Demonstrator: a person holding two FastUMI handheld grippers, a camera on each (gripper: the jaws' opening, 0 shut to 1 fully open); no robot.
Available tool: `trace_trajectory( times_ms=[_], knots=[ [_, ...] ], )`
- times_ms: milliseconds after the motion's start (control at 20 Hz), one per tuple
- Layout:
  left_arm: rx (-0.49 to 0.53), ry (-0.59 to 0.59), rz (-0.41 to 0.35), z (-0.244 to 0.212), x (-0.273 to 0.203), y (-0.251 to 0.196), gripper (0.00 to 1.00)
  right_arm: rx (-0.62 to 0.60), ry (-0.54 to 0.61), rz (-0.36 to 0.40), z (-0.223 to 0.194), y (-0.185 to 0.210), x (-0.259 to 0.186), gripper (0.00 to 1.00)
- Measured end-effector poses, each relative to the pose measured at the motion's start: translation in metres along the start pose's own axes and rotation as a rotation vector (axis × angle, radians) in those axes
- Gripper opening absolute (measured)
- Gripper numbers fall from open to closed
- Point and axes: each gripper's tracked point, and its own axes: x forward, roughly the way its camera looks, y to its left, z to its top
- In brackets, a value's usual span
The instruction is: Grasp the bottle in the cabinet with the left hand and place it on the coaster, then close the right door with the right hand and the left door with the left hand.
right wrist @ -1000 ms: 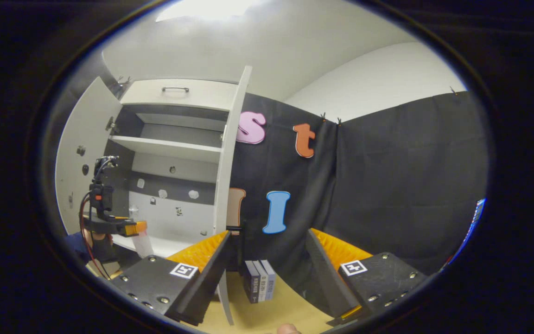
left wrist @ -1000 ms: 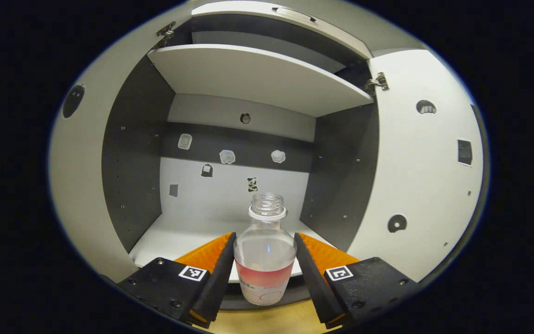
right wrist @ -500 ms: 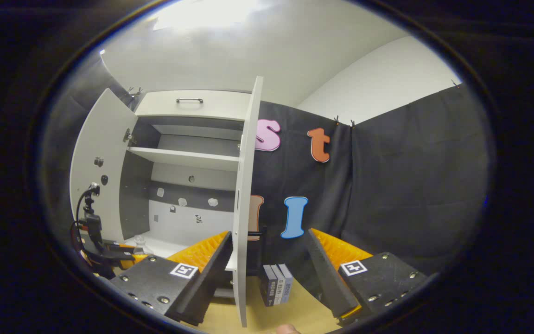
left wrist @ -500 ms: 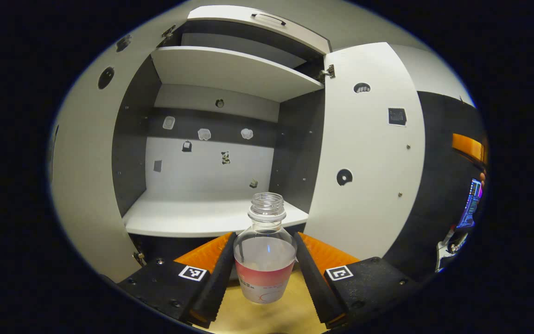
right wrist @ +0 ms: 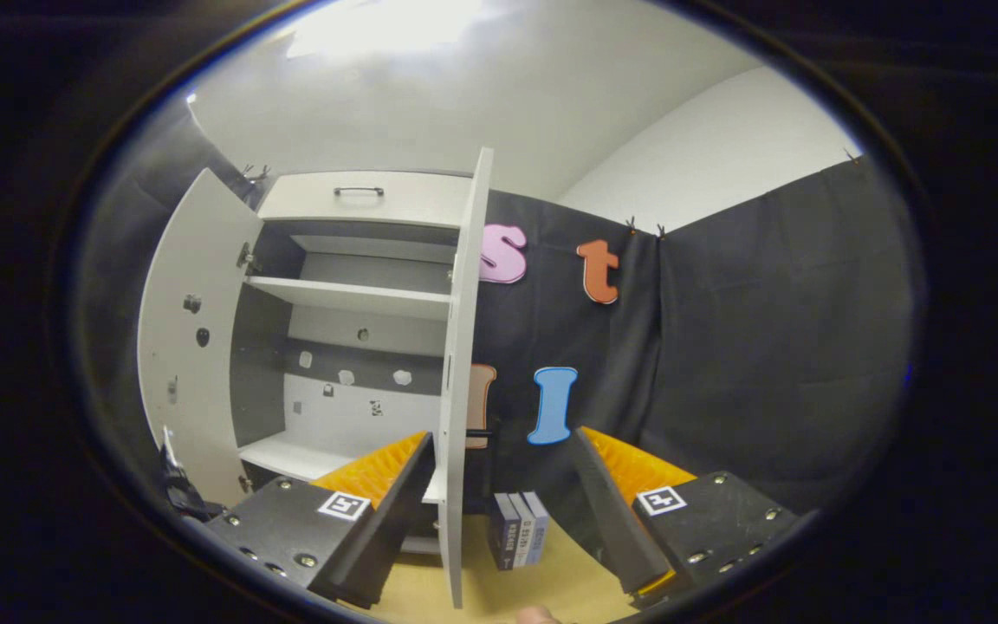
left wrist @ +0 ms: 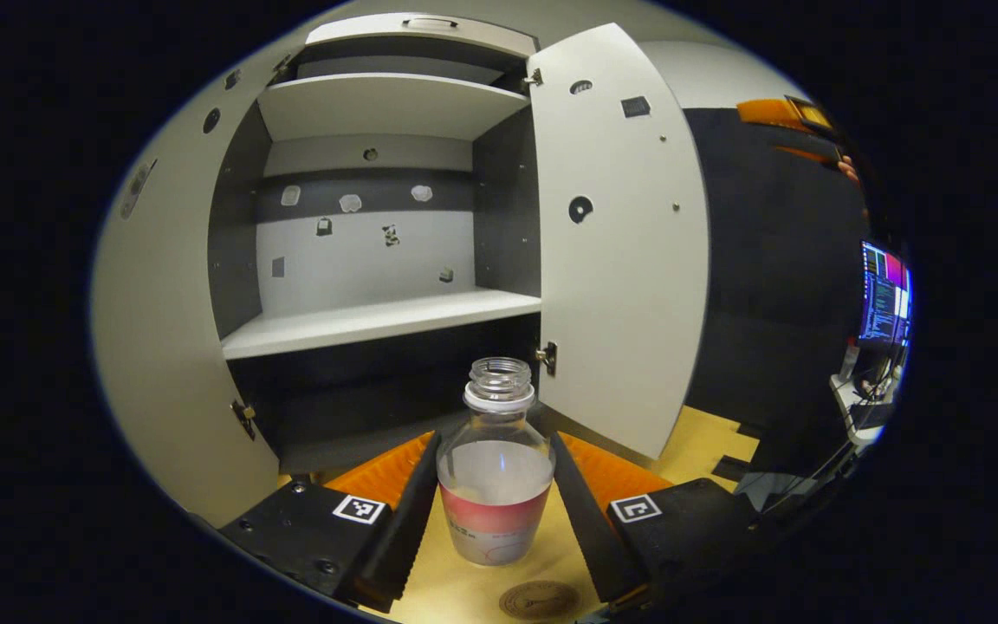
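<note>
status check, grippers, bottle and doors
Left gripper shut on bottle, above table, coaster just below. Right gripper open, facing right door edge. Both doors open.

Both views are sharp in the middle and bend strongly toward the edges. In the right gripper view, light comes from above and the ceiling (right wrist: 395,35) at the top is washed out by glare. The cabinet (left wrist: 378,217) inside is evenly lit, with soft shadow under the shelf (left wrist: 378,321).
</note>
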Motion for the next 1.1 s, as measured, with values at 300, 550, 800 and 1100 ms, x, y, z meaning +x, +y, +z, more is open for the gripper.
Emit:
trace_trajectory(
  times_ms=[300,550,800,1100],
  knots=[
    [-0.043,0.016,-0.033,-0.048,-0.013,-0.026,0.8,-0.011,0.004,-0.024,0.002,-0.011,-0.005,0.96],
    [-0.08,0.078,-0.026,-0.094,-0.016,-0.029,0.81,-0.011,0.014,-0.023,0.002,-0.013,-0.003,0.93],
    [-0.159,0.137,-0.021,-0.132,-0.014,-0.032,0.81,-0.036,0.025,-0.002,0.002,-0.006,0.003,0.96],
    [-0.16,0.137,-0.009,-0.145,-0.01,-0.031,0.81,-0.072,0.04,0.035,-0.002,0.012,0.006,0.93]
  ],
)
